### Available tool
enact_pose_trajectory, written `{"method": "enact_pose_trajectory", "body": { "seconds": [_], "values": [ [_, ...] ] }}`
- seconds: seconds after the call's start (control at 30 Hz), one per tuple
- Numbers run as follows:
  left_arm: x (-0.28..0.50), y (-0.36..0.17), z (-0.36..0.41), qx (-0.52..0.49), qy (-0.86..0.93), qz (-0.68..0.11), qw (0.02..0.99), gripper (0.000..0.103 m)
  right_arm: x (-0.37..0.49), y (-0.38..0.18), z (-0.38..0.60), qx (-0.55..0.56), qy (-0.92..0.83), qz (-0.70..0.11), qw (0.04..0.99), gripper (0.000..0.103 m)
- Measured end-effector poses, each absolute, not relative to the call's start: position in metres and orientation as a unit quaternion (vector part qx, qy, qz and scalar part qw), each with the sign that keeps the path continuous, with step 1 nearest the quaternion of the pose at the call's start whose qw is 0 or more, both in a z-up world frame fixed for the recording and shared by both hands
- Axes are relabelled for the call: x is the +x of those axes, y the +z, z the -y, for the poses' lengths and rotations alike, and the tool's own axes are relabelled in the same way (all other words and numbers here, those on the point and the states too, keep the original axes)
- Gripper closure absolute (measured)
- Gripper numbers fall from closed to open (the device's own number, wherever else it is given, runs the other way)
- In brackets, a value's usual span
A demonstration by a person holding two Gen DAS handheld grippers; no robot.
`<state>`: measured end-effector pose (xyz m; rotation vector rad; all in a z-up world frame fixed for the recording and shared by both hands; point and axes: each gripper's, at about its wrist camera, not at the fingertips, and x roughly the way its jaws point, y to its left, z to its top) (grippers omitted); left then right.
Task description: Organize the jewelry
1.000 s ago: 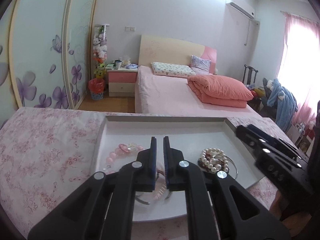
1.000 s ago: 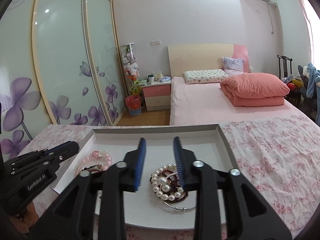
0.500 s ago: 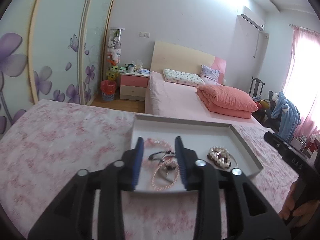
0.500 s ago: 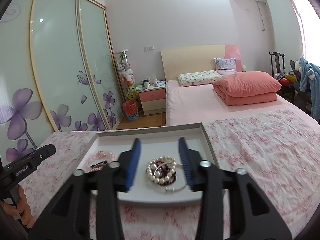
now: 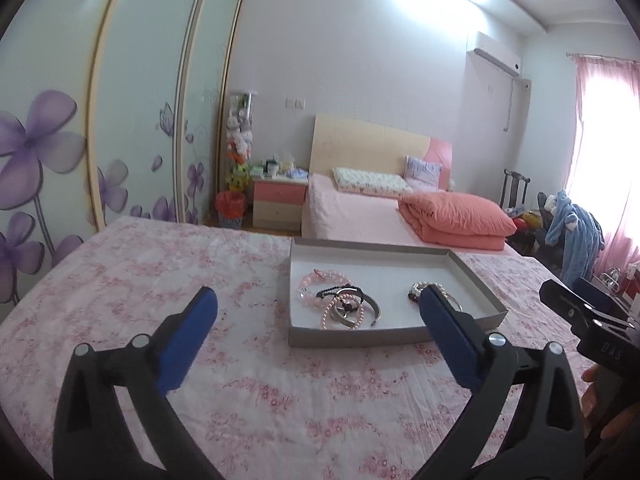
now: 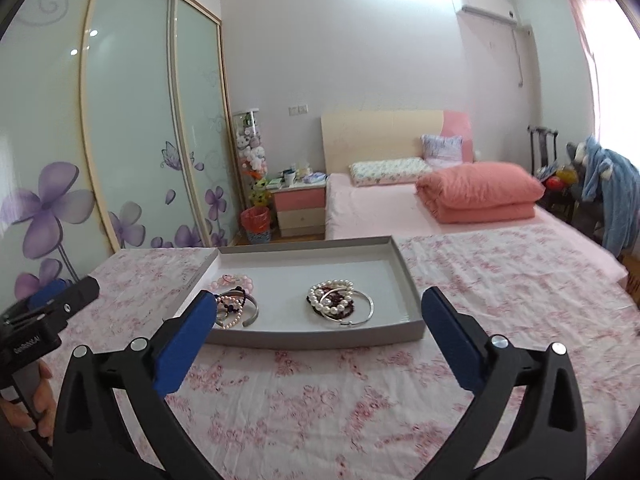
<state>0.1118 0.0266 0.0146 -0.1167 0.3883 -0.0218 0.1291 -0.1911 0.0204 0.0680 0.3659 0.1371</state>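
The left gripper (image 5: pixel 318 304) hangs over the floral bedspread (image 5: pixel 160 280) with its blue-padded fingers spread wide and nothing between them; the right gripper (image 6: pixel 316 310) is equally spread and empty, held short of the near wall of the tray (image 6: pixel 320 338). The jewelry sits inside that one grey tray, in two heaps well apart.

The left heap (image 6: pixel 236 302) is a risk: a pink bead bracelet, a dark bead strand, a pink pearl loop and a metal cuff overlap, so pinching one would likely drag its neighbours along or snag a strand. In the right heap (image 6: pixel 338 304), a white pearl bracelet lies on dark red beads inside thin metal bangles; a bangle could slip from the pads, and a wide-open approach could nudge the light tray across the cloth.

Counted: two grippers, one tray, two heaps. The left heap holds about four pieces, the right about three or four; the exact number of bangles cannot be told.
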Motion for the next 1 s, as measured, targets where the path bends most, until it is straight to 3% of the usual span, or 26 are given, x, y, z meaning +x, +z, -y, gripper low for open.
{"method": "enact_pose_trajectory", "body": {
  "seconds": [1.0],
  "values": [
    [0.049,-0.001,-0.003,-0.028,-0.015,-0.177,0.984,0.004,0.059,-0.003,0.199,0.037,0.084,-0.145,0.985,0.002]
  ]
}}
